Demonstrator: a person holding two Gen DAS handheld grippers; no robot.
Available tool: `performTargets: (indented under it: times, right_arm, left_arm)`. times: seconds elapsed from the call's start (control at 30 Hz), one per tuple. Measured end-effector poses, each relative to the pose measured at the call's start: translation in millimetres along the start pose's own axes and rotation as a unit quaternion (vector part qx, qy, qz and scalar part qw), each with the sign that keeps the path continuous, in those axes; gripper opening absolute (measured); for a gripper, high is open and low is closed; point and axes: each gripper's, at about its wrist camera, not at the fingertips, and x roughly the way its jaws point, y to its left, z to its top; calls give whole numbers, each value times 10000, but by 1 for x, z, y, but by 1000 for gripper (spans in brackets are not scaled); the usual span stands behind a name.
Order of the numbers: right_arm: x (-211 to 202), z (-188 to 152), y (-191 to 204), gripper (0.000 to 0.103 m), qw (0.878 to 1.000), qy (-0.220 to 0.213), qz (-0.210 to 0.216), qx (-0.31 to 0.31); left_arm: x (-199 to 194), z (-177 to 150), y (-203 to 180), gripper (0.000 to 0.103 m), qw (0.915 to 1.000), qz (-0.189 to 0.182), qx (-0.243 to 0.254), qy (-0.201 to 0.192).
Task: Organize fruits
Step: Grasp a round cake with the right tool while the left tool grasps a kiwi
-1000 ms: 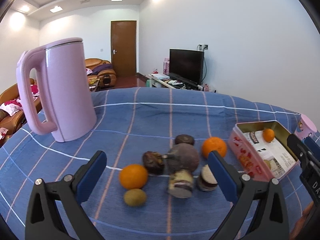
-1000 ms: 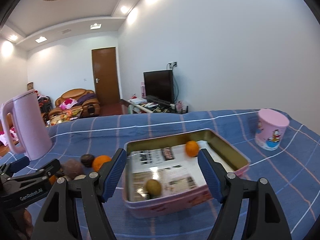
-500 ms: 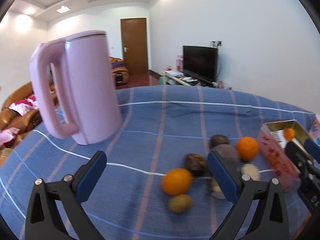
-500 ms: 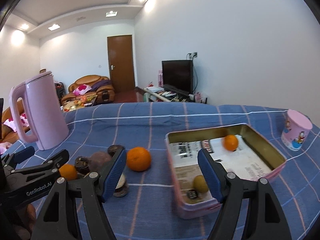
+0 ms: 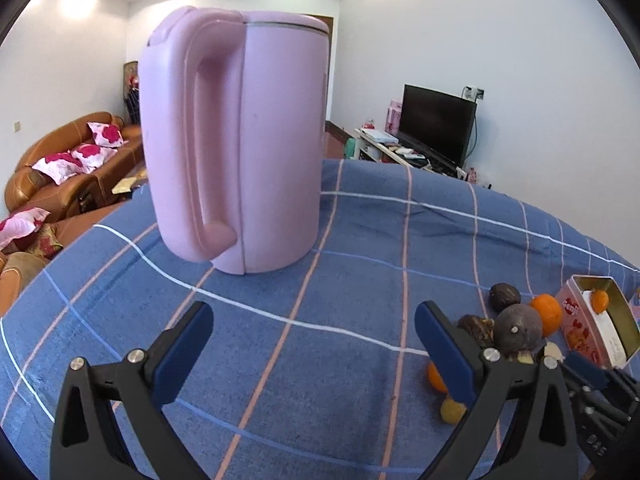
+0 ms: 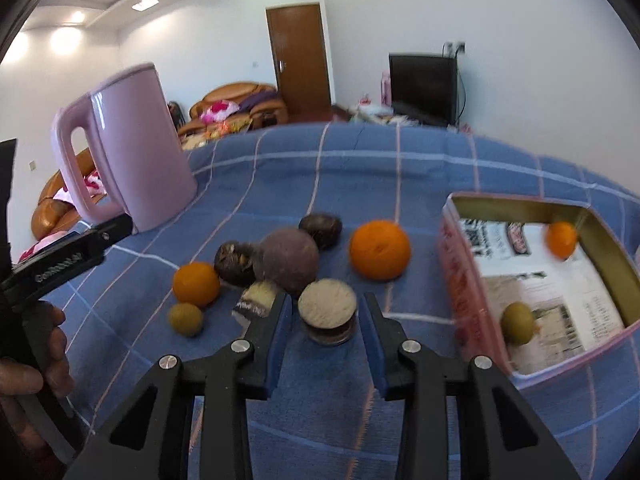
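Observation:
In the right wrist view my right gripper (image 6: 323, 320) has its jaws partly closed around a cut dark fruit half (image 6: 327, 311) with a pale face; I cannot tell if the pads touch it. Around it lie a large purple fruit (image 6: 289, 260), two oranges (image 6: 379, 250) (image 6: 196, 283), a small green fruit (image 6: 185, 319) and other dark fruits. A pink tin (image 6: 472, 300) on the right holds a small orange (image 6: 561, 239) and a green fruit (image 6: 517, 323). My left gripper (image 5: 312, 344) is open and empty, facing a pink kettle (image 5: 236, 140); the fruits (image 5: 516, 326) show at its right.
The pink kettle (image 6: 128, 148) stands at the far left of the blue checked tablecloth (image 6: 360, 168). The left gripper's body and the hand holding it (image 6: 40, 320) sit at the left edge of the right wrist view. A sofa, door and TV lie beyond the table.
My right gripper has moved left from the tin to the fruit pile and narrowed its jaws around the cut fruit half. My left gripper has swung left toward the kettle, still open.

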Motion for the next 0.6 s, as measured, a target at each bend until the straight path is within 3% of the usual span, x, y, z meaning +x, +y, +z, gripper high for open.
performTargets:
  times: [0.3,0.4,0.6]
  right_arm:
    - [31,2,3,37,9979,605,-112,210]
    - [35,5,11,38,9976,635,-260,39]
    - [21,2,-1,37,9986,436,21,298]
  left_arm:
    - [2,-7,-20,102,9978,-420,427,281]
    - [0,-11,-32,102,9935,-816,676,428]
    - [-7,-18,-50,96,9836,-1286,1111,605]
